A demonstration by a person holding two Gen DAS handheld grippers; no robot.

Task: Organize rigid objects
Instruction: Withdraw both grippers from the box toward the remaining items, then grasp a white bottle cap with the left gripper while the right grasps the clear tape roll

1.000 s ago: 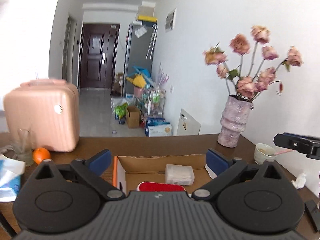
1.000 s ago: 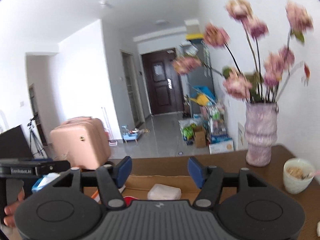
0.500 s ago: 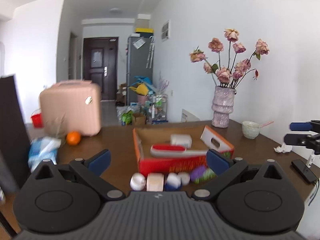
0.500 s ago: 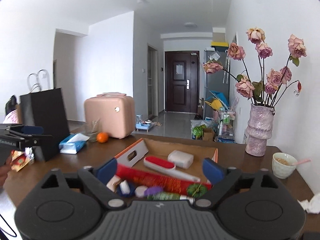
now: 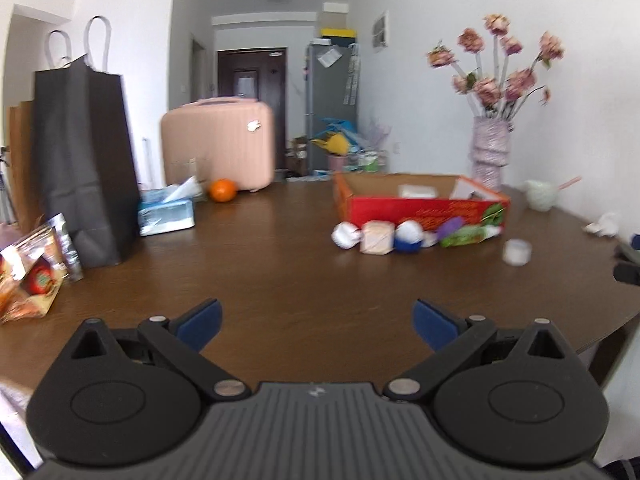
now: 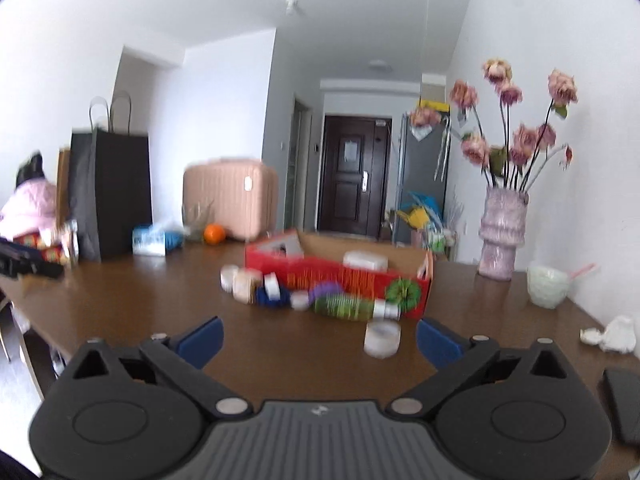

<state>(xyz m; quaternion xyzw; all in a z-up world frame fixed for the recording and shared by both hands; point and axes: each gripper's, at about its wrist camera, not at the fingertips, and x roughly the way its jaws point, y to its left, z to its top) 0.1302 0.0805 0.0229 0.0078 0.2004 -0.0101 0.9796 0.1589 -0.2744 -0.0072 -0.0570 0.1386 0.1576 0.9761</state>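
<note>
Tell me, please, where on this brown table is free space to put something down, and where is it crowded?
The widest bare patch of the table lies between the black paper bag and the red box, running toward the camera. It is crowded along the box's near side, where small jars and bottles cluster, plus one white jar standing apart. The snack packets fill the left edge.

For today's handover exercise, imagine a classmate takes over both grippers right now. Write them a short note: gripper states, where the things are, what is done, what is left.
Left gripper: open, empty, over bare table.
Right gripper: jaws just opened wide, nothing held; a small white jar stands on the table just beyond them.
Red box: mid-table, already holds a white case.
Outside, along the box front: a row of small jars and a green bottle lying on its side.
Done: little, apparently. Left: probably put the loose things into the box, nearest jar first.
</note>
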